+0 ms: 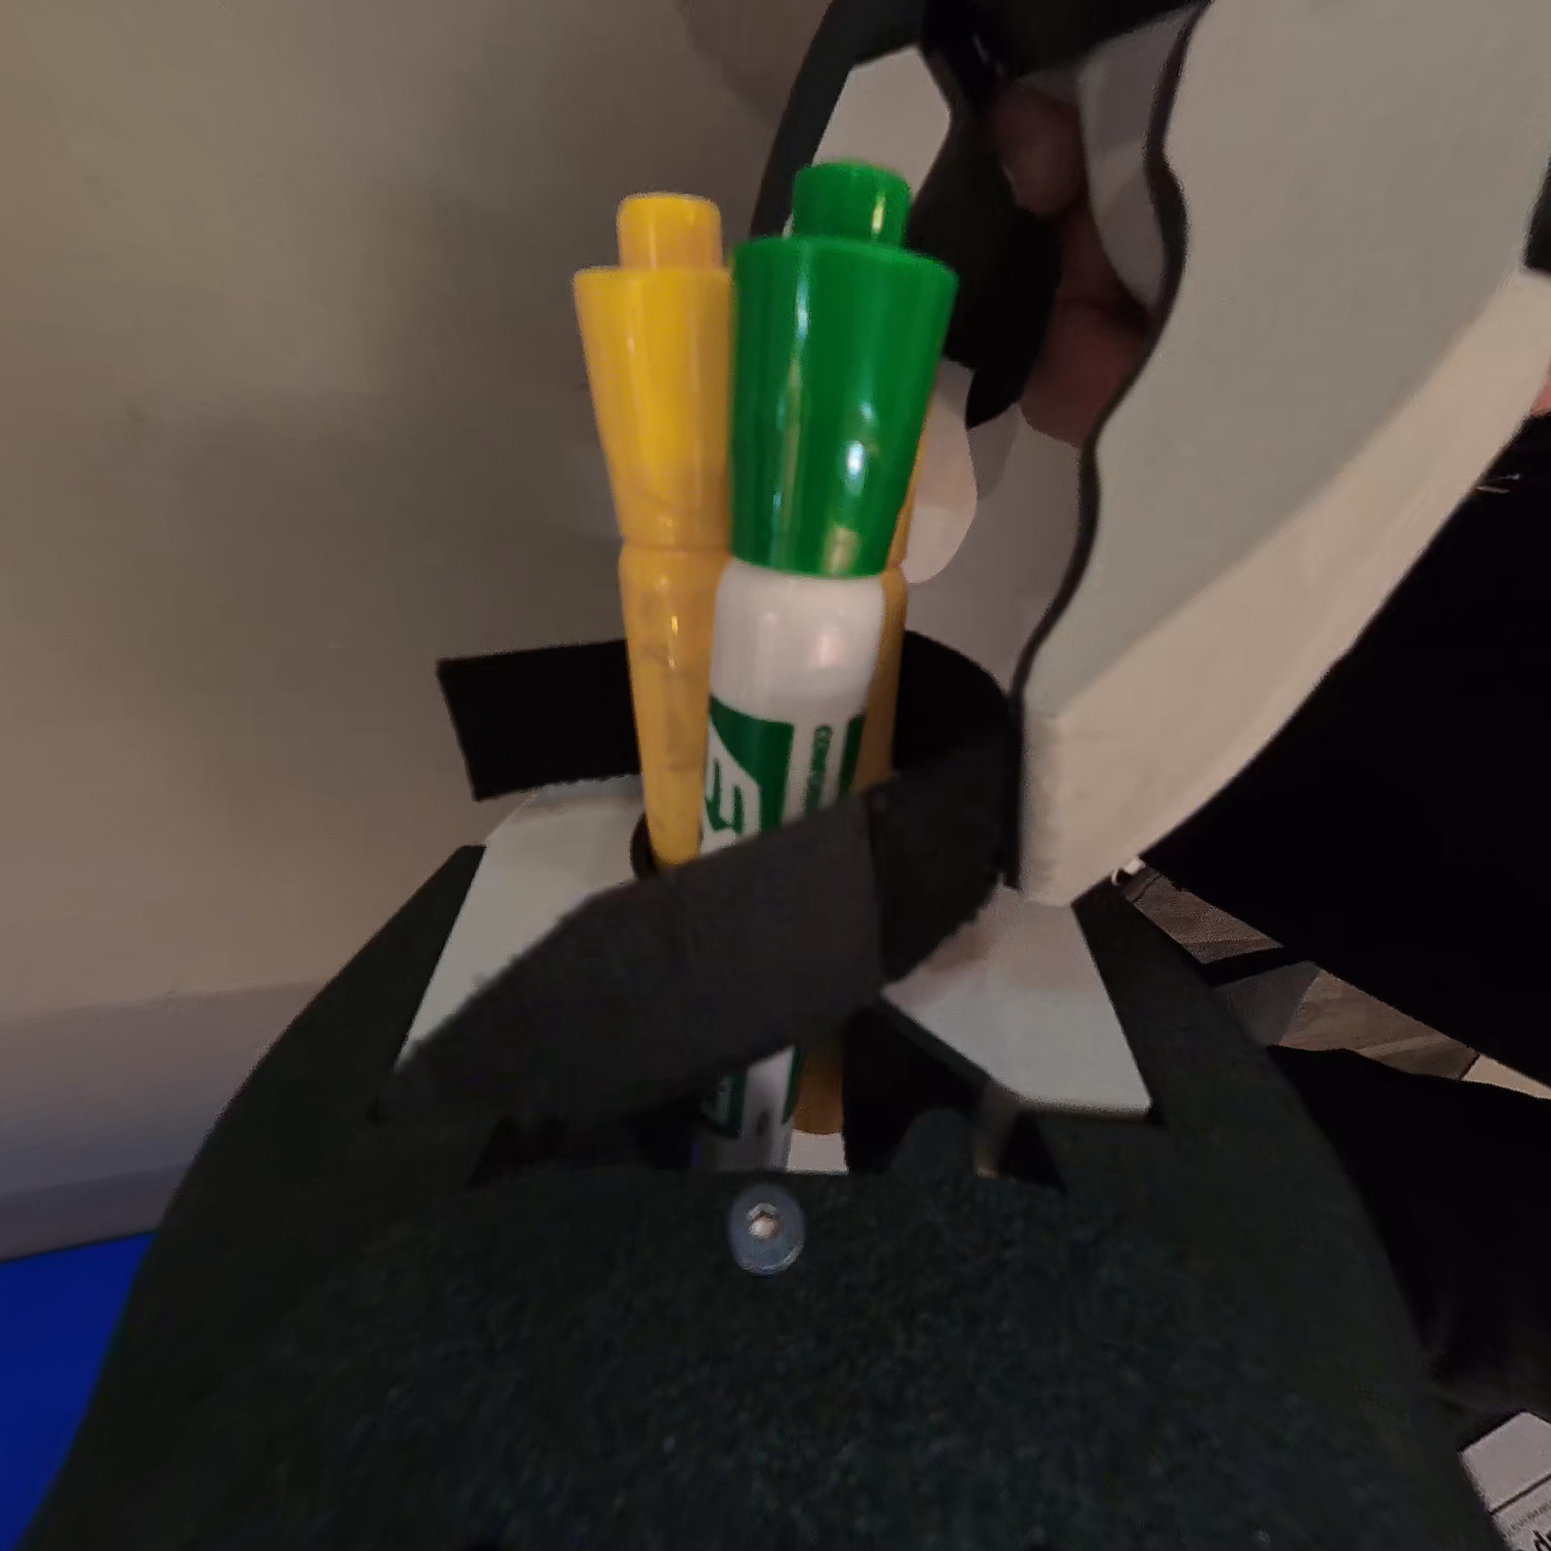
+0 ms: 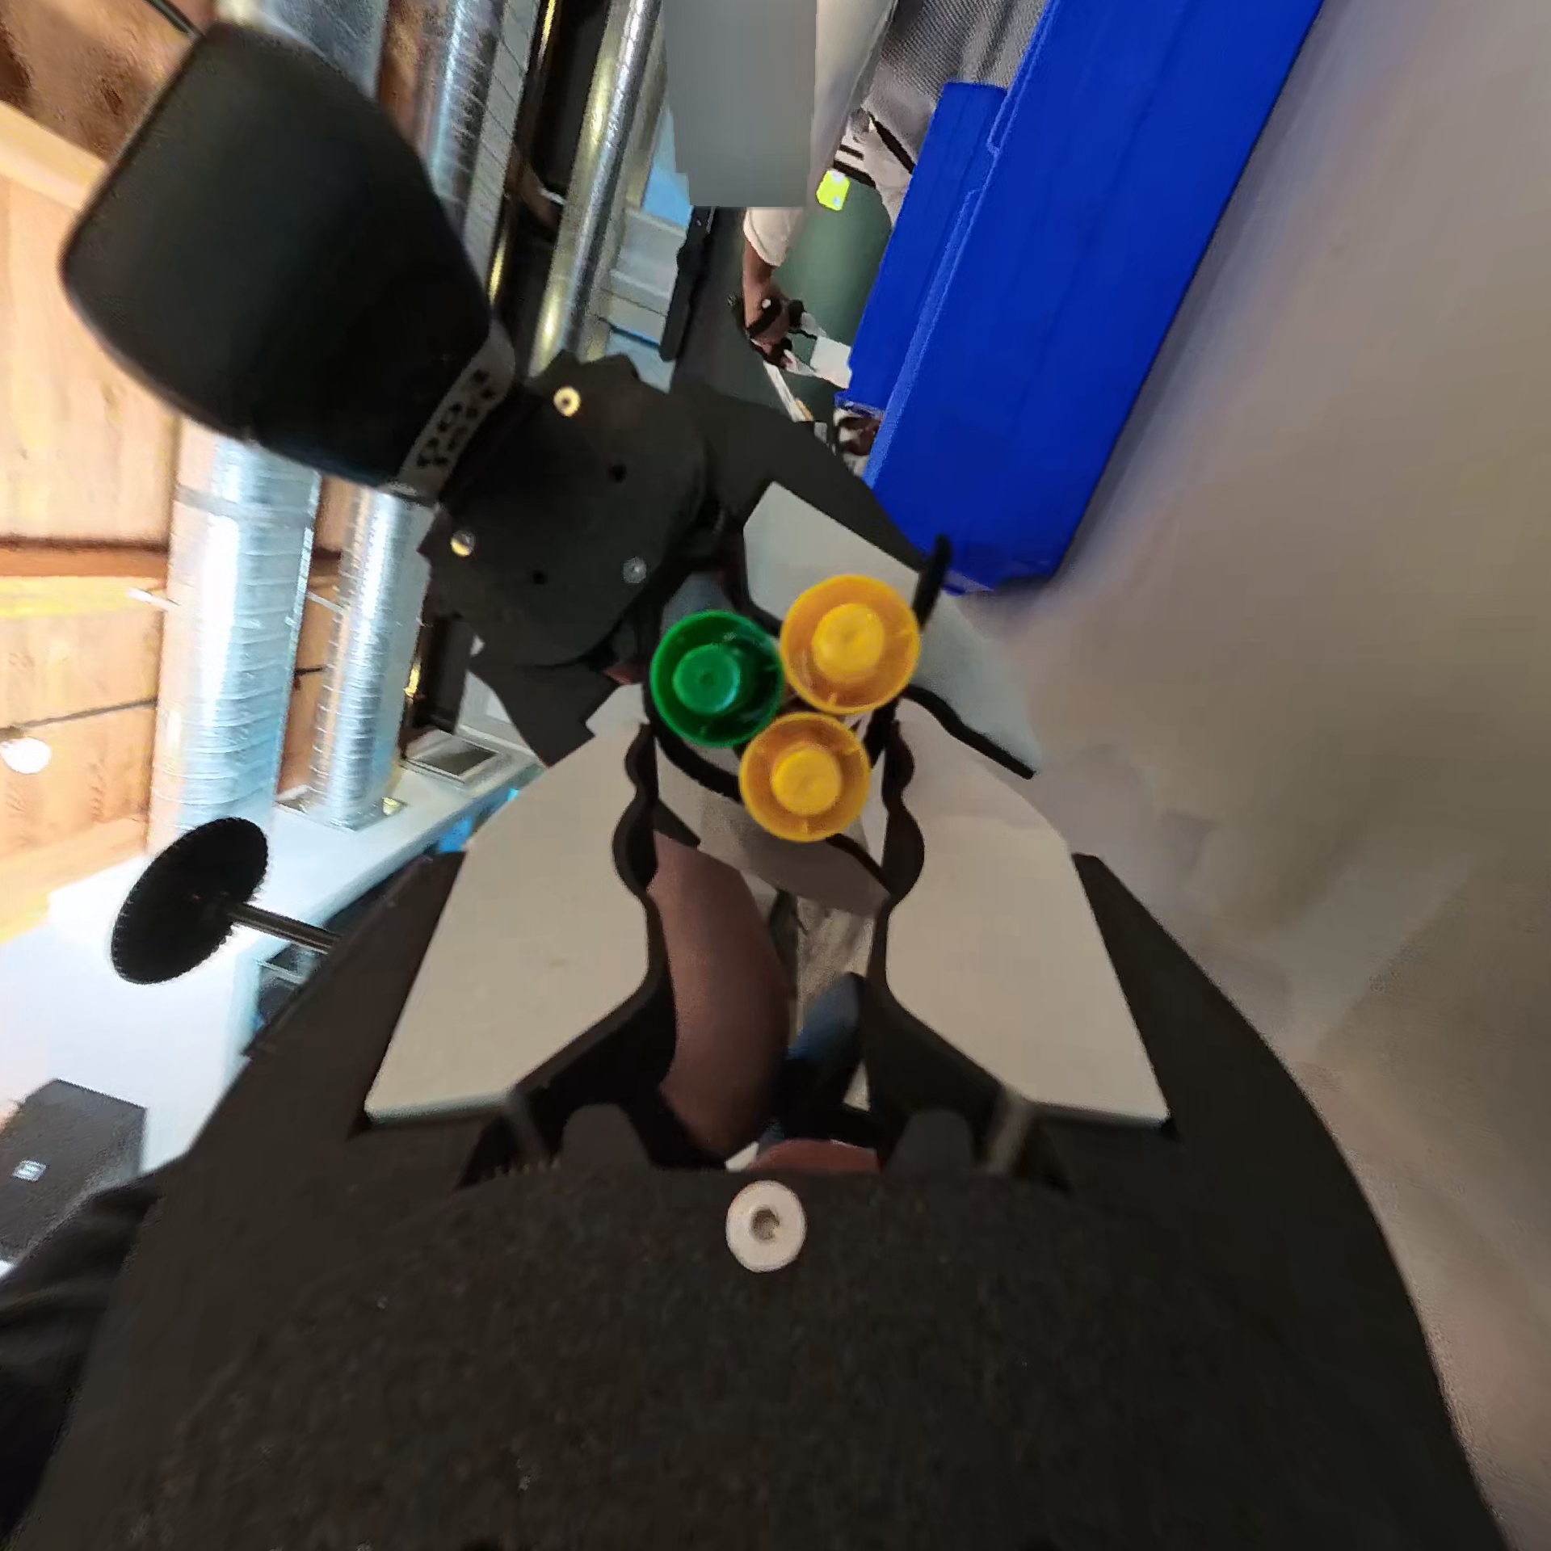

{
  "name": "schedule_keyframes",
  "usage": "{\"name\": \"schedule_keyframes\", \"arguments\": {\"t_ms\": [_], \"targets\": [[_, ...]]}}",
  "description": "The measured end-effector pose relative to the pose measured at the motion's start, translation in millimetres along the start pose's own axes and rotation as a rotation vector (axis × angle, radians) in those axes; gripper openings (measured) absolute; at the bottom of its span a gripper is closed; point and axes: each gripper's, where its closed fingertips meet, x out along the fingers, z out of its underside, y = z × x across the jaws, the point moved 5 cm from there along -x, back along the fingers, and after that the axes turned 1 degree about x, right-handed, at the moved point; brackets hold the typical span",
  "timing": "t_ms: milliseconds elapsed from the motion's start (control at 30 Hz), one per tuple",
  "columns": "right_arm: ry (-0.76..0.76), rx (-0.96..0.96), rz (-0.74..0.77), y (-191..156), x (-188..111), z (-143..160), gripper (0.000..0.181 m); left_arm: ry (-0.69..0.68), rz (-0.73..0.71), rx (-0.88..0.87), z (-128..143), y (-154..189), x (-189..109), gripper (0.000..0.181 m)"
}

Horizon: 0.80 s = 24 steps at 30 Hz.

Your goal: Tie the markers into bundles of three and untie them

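Snugly, left claw point(image 1: 755, 948) pinches three glossy markers point(image 1: 806, 470) and fuzzy strap point(image 1: 755, 923); right claw point(image 2: 764, 780) spread.

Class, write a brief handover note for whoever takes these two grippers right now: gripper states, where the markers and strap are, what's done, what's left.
Left gripper: shut on the bundle, markers standing up between its fingers.
Right gripper: open, at the cap ends, holding nothing.
Bundle: green marker and two yellow markers, together.
Black strap: looped round the barrels, one end sticking out loose.
Left: whether it is fastened cannot be told; check.
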Motion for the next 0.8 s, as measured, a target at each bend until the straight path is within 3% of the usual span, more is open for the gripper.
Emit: {"name": "schedule_keyframes", "arguments": {"t_ms": [33, 233, 333, 800], "targets": [[0.015, 0.026, -0.013, 1, -1, -1, 0.050, -0.005, -0.002, 0.004, -1, 1, 0, 0.043], [0.064, 0.073, -0.056, 3, -7, -5, 0.047, -0.036, -0.011, 0.024, -1, 8, 2, 0.053], [0.053, 0.071, -0.063, 3, -8, -6, 0.047, -0.049, -0.015, 0.026, 0, 9, 3, 0.044], [0.066, 0.241, -0.109, 17, -9, 7, 0.041, -0.123, 0.006, -0.009, 6, 10, 10, 0.042]]}}
